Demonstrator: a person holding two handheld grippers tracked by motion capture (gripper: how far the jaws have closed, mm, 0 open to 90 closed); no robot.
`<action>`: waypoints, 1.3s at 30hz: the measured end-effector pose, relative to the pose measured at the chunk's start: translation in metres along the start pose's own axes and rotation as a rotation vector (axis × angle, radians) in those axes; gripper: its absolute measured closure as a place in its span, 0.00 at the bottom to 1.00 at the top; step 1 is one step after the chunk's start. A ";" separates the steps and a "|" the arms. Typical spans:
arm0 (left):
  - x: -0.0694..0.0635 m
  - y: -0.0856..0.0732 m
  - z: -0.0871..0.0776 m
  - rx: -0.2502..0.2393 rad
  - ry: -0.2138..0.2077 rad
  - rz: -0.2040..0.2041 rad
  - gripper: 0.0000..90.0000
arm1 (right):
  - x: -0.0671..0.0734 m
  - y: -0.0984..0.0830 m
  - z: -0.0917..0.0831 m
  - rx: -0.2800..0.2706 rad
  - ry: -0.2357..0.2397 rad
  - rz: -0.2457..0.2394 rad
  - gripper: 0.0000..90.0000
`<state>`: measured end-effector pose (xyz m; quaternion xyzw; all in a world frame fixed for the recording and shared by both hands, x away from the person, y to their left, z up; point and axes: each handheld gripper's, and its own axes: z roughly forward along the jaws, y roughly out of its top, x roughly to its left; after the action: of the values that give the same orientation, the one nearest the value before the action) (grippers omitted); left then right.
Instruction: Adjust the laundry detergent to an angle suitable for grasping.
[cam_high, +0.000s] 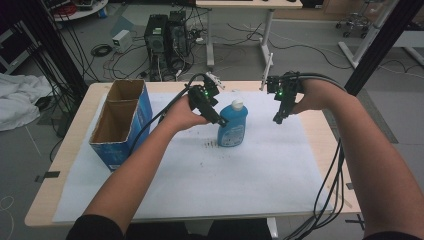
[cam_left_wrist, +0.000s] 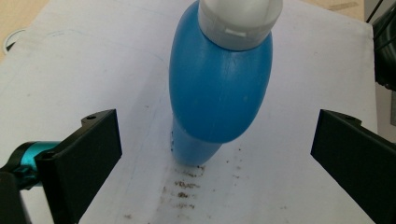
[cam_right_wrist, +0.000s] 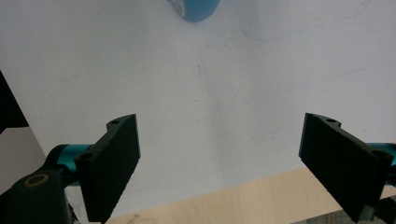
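The blue bottle stands upright on the white sheet, near the table's centre; the left gripper, jaws wide and empty, is touching-close at its 9 o'clock; the right gripper, also wide and empty, hangs at 3 o'clock, farther away.
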<state>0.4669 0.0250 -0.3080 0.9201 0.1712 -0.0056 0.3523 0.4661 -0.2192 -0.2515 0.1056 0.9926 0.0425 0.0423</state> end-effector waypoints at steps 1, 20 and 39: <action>0.000 0.001 0.002 0.000 -0.004 -0.002 0.02 | 0.000 0.000 0.000 0.003 0.002 0.006 0.13; 0.005 0.010 0.030 0.006 0.008 0.013 0.02 | -0.003 -0.009 0.004 -0.006 0.012 0.023 0.13; 0.001 0.017 0.042 -0.021 0.029 0.004 0.02 | -0.005 -0.011 0.006 -0.007 0.013 0.022 0.13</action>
<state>0.4777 -0.0144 -0.3286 0.9167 0.1744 0.0101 0.3593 0.4688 -0.2307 -0.2581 0.1162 0.9915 0.0473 0.0356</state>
